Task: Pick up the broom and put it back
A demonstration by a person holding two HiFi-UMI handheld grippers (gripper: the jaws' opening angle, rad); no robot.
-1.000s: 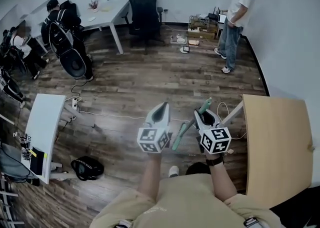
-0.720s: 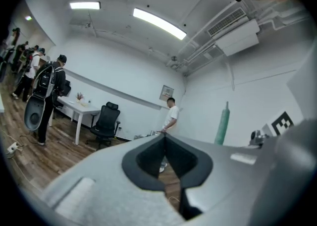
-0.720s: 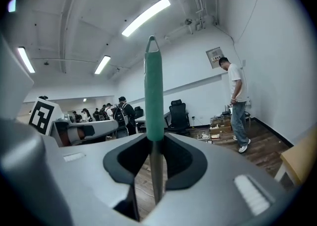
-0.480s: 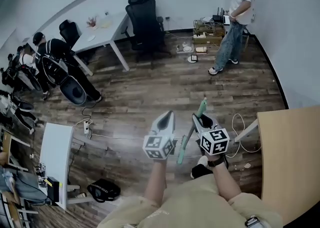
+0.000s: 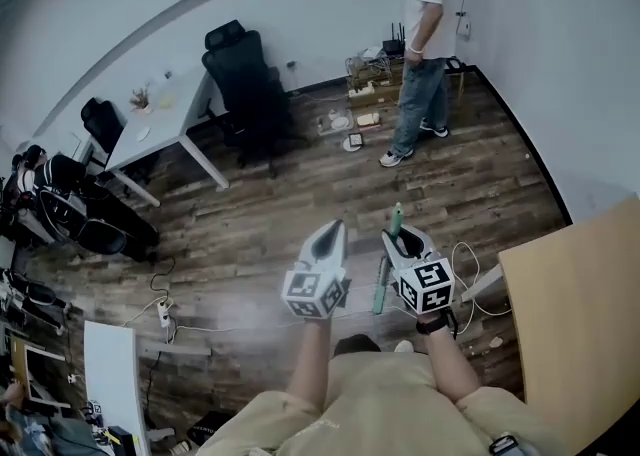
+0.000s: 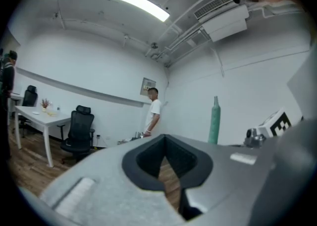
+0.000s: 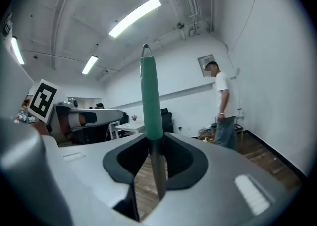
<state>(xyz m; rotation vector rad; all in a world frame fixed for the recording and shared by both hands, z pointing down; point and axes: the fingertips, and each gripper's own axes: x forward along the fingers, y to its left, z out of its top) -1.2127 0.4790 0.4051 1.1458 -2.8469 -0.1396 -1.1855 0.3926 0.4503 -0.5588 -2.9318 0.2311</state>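
Note:
The broom (image 5: pixel 381 287) shows as a green-gripped handle and thin metal shaft, standing nearly upright. My right gripper (image 5: pixel 400 237) is shut on it just below the green grip. In the right gripper view the shaft (image 7: pixel 150 101) runs straight up between the dark pads (image 7: pixel 185 163) of my right gripper (image 7: pixel 154 140). The broom's head is hidden. My left gripper (image 5: pixel 328 229) is beside it on the left, apart from the broom, shut and holding nothing. Seen from my left gripper (image 6: pixel 166 138), the green handle (image 6: pixel 213 121) rises at the right.
A person in a white shirt and jeans (image 5: pixel 420 54) stands ahead by the far wall, beside boxes and devices (image 5: pixel 367 79). A black office chair (image 5: pixel 245 94) and white desk (image 5: pixel 160 129) are at the left. A wooden table (image 5: pixel 570 314) is at the right, with cables (image 5: pixel 470 269) on the floor.
Both grippers have travelled across the room with the broom, towards the standing person. The broom shaft now stands more upright. The wooden table has slid to the right edge.

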